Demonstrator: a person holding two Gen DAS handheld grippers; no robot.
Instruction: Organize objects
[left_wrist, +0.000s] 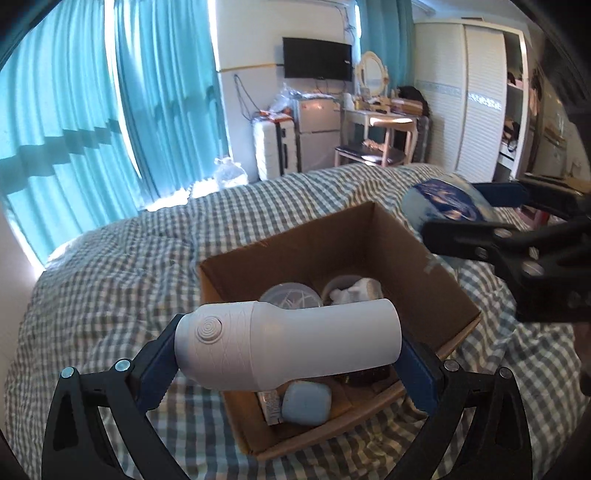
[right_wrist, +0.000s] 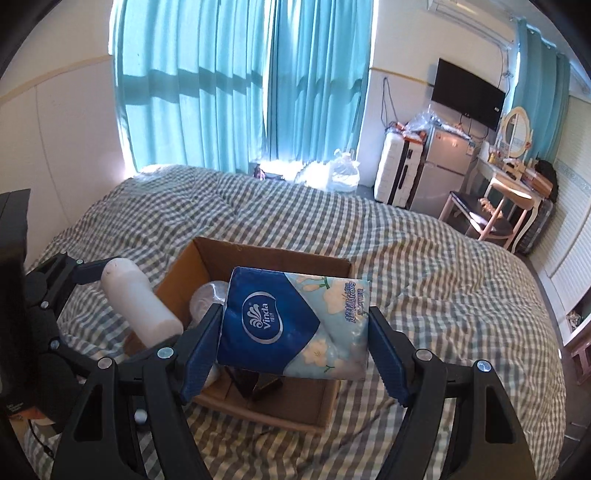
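An open cardboard box (left_wrist: 436, 288) (right_wrist: 266, 251) sits on the checked bed. My left gripper (left_wrist: 288, 354) is shut on a white cylindrical bottle (left_wrist: 288, 343) lying crosswise, held over the box's near edge; the bottle also shows in the right wrist view (right_wrist: 136, 306). My right gripper (right_wrist: 295, 332) is shut on a blue Vinda tissue pack (right_wrist: 291, 325) above the box; in the left wrist view the pack (left_wrist: 443, 203) is at the box's far right corner. Inside the box lie a clear round lid (left_wrist: 290, 295), a white cloth item (left_wrist: 358, 290) and a light blue case (left_wrist: 304, 402).
The green-and-white checked bedspread (right_wrist: 424, 280) surrounds the box. Teal curtains (right_wrist: 236, 74) hang behind the bed. A small fridge (right_wrist: 443, 170), a suitcase (right_wrist: 393, 170), a dressing table with chair (right_wrist: 506, 199) and a wardrobe (left_wrist: 465, 99) stand beyond the bed.
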